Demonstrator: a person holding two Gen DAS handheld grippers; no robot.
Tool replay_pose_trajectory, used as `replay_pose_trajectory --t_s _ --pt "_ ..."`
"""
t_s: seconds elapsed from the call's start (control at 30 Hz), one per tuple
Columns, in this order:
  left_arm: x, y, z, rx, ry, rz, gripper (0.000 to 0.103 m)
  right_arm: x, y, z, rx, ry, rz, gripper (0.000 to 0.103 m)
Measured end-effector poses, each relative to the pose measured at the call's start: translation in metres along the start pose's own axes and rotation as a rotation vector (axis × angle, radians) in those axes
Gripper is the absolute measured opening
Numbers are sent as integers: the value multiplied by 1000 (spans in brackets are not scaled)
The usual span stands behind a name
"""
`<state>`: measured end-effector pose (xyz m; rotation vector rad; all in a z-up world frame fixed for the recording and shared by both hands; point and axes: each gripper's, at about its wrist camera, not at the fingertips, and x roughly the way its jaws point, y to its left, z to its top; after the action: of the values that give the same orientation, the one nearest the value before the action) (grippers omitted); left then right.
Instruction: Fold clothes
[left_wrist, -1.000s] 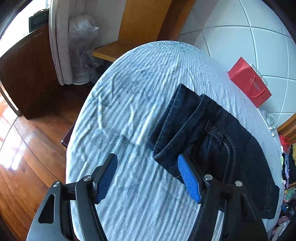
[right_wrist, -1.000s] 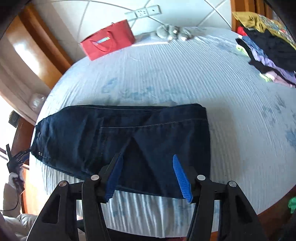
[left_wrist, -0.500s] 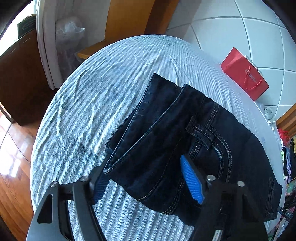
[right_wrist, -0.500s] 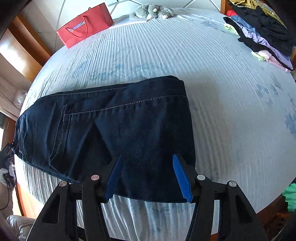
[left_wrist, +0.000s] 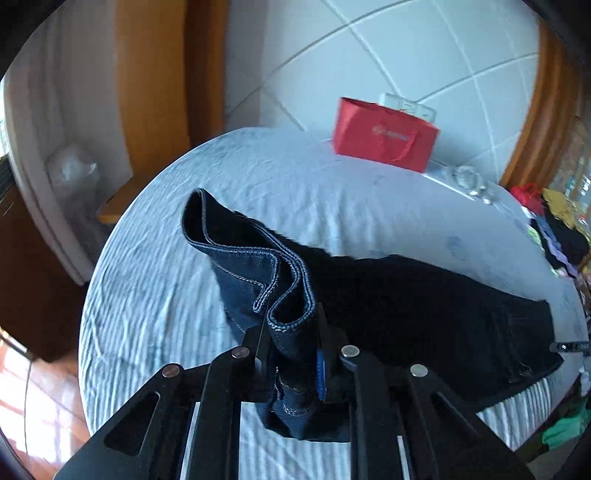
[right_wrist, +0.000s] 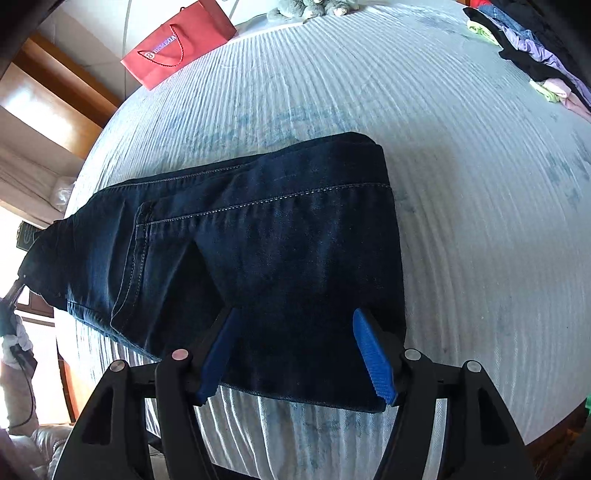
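Waistband end lifted; far end pinned under open fingers

The left gripper (left_wrist: 295, 363), jaws just closed, clamps the jeans (right_wrist: 258, 236) at the waistband; their long axis runs across the bed (right_wrist: 461, 184) toward the right gripper (right_wrist: 295, 354), jaws just widened, unclamped above the folded end.

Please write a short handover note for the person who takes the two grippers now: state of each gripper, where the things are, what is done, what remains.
Left gripper: jaws have just been closing, now shut on the waistband end of the jeans, lifted off the bed.
Right gripper: open, its jaws have just widened, above the folded end, gripping nothing.
Done: jeans folded lengthwise.
Left: carry the lifted end across, flatten. Clothes pile waits.
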<state>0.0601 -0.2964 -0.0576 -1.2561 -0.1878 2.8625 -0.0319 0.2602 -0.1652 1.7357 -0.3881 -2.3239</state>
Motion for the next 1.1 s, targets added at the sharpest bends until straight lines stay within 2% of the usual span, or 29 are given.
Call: replay_pose_trajectory --t_s 0.1,0.17,0.23,0.3,0.33,0.37,0.4,0.43,0.5,0.57,0.63,0.73,0.83,0.9,1.03,1.1 --pt "-12 -65 8 127 2 -137 14 -1 -2 -1 -12 -3 26 66" --pt "-7 -113 4 223 42 -222 14 -2 -4 -2 -14 -6 41 66" --pt "10 -157 -7 302 117 -292 16 -3 -6 -2 -11 -8 58 66" --pt "34 -192 -20 366 217 -353 26 -3 -8 -2 -11 -9 76 66" --pt "44 -205 -27 376 266 -392 37 -3 -9 -2 -12 -9 85 66" --pt "49 -216 -32 385 286 -399 50 -3 -10 -2 -12 -9 94 66" --pt "50 -224 -35 398 296 -403 57 -2 -10 -2 -12 -8 102 66" --pt "48 -226 -35 400 292 -410 64 -3 -11 -3 -15 -5 107 66" --pt "41 -224 -31 400 272 -413 66 -4 -13 -3 -21 1 114 65" --pt "28 -212 -24 373 226 -364 69 -6 -13 -4 -28 4 119 65" --pt "23 -190 -12 319 186 -288 69 -10 -13 -3 -32 -4 120 65" --pt "31 -143 4 232 151 -100 69 -23 -19 -3 -10 -62 128 65" --pt "48 -99 10 142 160 -6 69 -32 -34 0 38 -97 134 65" --pt "60 -76 11 82 183 11 69 -33 -39 -1 55 -94 110 65" --pt "75 -56 11 20 206 -73 69 -38 -40 -5 90 -113 83 65" --pt "92 -74 8 76 226 -76 69 -42 -39 -9 129 -130 68 65"
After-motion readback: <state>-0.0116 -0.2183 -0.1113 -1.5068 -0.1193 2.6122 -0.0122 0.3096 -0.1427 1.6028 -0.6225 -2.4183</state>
